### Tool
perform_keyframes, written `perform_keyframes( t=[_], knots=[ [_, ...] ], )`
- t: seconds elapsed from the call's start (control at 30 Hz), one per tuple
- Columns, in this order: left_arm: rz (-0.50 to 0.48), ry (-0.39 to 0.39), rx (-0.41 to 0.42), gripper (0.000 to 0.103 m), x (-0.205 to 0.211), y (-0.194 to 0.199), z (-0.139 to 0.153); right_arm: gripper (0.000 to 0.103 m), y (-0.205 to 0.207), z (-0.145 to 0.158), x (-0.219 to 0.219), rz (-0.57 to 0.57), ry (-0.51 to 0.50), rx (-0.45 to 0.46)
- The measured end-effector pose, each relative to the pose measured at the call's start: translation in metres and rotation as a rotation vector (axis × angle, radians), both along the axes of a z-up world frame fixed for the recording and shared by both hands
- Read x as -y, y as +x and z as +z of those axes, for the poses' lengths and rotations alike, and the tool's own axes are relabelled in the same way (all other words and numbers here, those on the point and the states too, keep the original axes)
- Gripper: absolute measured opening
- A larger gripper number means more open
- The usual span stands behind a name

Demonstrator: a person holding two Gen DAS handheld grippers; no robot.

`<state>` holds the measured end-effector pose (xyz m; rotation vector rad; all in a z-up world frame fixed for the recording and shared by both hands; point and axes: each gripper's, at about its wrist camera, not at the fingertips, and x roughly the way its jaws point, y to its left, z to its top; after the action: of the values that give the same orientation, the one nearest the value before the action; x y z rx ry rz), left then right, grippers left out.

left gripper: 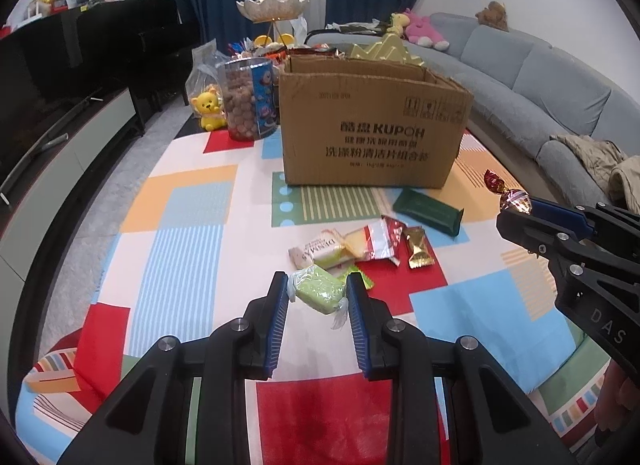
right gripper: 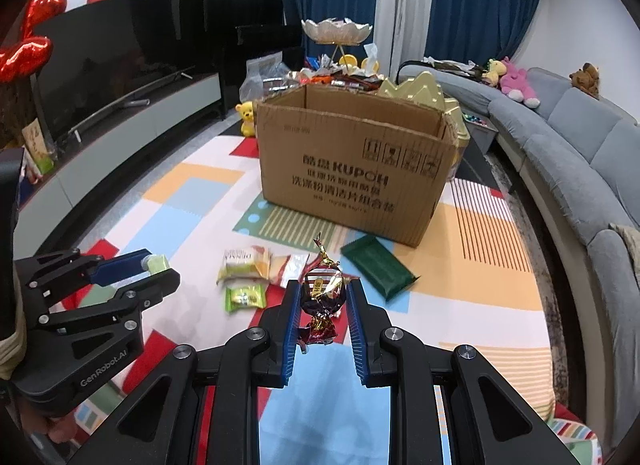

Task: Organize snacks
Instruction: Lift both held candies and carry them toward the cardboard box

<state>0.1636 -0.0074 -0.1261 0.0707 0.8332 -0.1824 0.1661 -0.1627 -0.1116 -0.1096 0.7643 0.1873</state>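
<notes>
My left gripper (left gripper: 317,292) is shut on a pale green wrapped snack (left gripper: 318,289), held above the patterned tablecloth (left gripper: 188,201). My right gripper (right gripper: 322,297) is shut on a dark red and gold foil candy (right gripper: 322,293); the left wrist view shows that candy (left gripper: 508,193) at the right edge. An open cardboard box (left gripper: 372,125) stands beyond both grippers. Between them and the box lie loose snacks: a white and green packet (left gripper: 320,251), a red and white packet (left gripper: 376,241), a gold foil candy (left gripper: 418,251), a dark green packet (left gripper: 430,211) and a small green packet (right gripper: 244,297).
A clear jar of brown balls (left gripper: 248,99) and a yellow bear toy (left gripper: 208,109) stand left of the box, with a tiered dish (left gripper: 272,9) and more snacks behind. A grey sofa (left gripper: 540,77) runs along the right, a dark TV cabinet (left gripper: 60,65) along the left.
</notes>
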Motion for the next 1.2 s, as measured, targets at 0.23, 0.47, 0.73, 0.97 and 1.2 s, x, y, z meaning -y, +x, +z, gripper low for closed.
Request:
perform_keyframes(
  t=[0.23,0.47,0.73,0.97,1.2],
  knots=[
    [0.027,-0.007,0.015,0.030,0.000,0.007,0.017,0.024,0.003,0.017,0.002,-0.012,0.018,0.025],
    [0.041,-0.012,0.025,0.030,0.004,0.016,0.034,0.024,0.007,0.032,0.008,-0.035,0.033,0.044],
    [0.038,-0.006,0.039,0.030,0.011,0.030,0.051,0.024,0.015,0.048,0.016,-0.061,0.048,0.071],
    [0.041,-0.008,0.056,0.030,0.015,0.041,0.067,0.024,0.021,0.062,0.019,-0.075,0.056,0.100],
    [0.043,-0.015,0.087,0.030,0.019,0.057,0.085,0.024,0.032,0.076,0.020,-0.085,0.064,0.127]
  ],
)
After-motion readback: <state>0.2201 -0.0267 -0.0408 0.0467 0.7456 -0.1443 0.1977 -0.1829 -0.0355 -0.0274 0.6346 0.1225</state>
